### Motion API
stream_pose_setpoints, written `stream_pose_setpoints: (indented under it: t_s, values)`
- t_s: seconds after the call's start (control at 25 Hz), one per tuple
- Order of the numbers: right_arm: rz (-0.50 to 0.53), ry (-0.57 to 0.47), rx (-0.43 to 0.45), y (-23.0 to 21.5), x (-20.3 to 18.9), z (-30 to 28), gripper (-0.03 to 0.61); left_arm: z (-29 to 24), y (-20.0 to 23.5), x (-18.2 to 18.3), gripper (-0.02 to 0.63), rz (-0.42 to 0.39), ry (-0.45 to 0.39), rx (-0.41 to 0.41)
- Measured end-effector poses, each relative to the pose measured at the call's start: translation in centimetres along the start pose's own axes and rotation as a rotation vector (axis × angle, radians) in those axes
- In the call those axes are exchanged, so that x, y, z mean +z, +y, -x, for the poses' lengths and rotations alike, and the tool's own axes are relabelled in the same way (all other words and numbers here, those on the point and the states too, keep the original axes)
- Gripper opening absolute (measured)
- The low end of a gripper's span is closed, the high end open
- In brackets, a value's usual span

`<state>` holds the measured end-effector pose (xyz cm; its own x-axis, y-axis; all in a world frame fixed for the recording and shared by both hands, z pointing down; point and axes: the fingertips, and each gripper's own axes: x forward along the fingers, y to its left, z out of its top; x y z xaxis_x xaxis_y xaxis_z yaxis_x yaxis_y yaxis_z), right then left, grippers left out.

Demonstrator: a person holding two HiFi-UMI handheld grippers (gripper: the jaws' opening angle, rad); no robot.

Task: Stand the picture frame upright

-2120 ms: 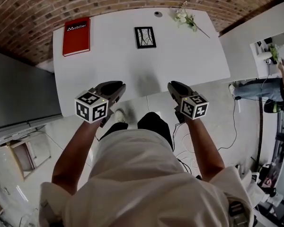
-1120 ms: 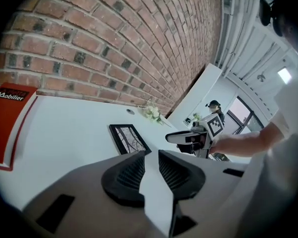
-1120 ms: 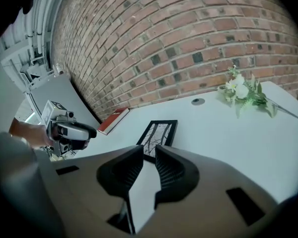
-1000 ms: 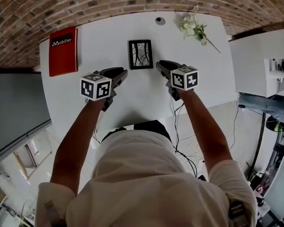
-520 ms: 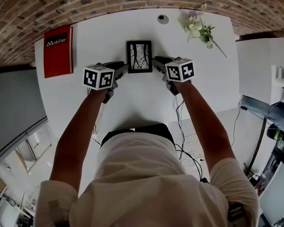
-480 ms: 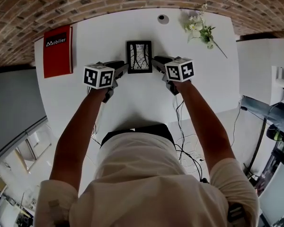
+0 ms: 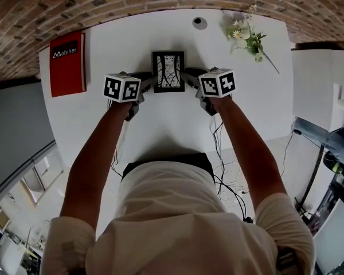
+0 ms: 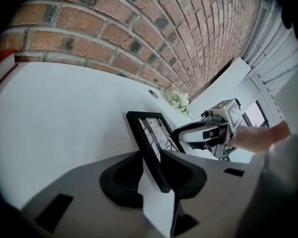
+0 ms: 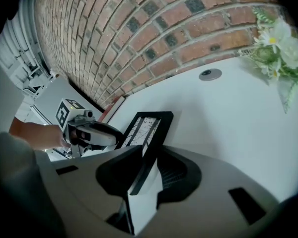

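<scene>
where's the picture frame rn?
Head view: the picture frame lies flat on the white table, left edge between the left tool's jaws, which have just been opening, right edge between the right tool's open jaws.

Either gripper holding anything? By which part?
Nothing clamped yet. The left gripper, whose jaws have just been opening, straddles the picture frame at its left edge; the right gripper, jaws open, straddles its right edge.

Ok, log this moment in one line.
picture frame: flat on table | left gripper: jaws just opening, frame's left edge between | right gripper: open, astride right edge
</scene>
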<state>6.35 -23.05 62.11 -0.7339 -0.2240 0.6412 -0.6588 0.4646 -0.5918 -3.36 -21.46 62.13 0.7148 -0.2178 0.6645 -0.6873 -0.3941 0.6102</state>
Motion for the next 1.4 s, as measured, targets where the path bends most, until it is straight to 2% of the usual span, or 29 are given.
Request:
stream_pose_setpoints:
  t_s: [0.28,0.44,0.8,1.12,1.4]
  values:
    - [-0.016,0.034,-0.018,0.0,-0.4,-0.6,0.075,-0.7,0.1,0.1,0.109,-0.004,0.025,0.000]
    - [-0.028,0.027,-0.025,0.0,-0.4,-0.6,0.075,-0.9,0.1,0.2,0.089,-0.009,0.030,0.020]
    - [0.000,0.008,-0.022,0.2,-0.2,0.0,0.075,-0.4,-0.4,0.4,0.086,-0.014,-0.007,0.042]
    - [0.067,-0.037,-0.038,0.7,1.4,1.4,0.074,0.9,-1.8,2.1,0.084,-0.058,-0.049,0.035]
    - [0.139,-0.095,-0.043,1.8,3.7,3.0,0.072,2.6,-3.0,4.5,0.075,-0.154,-0.087,0.059]
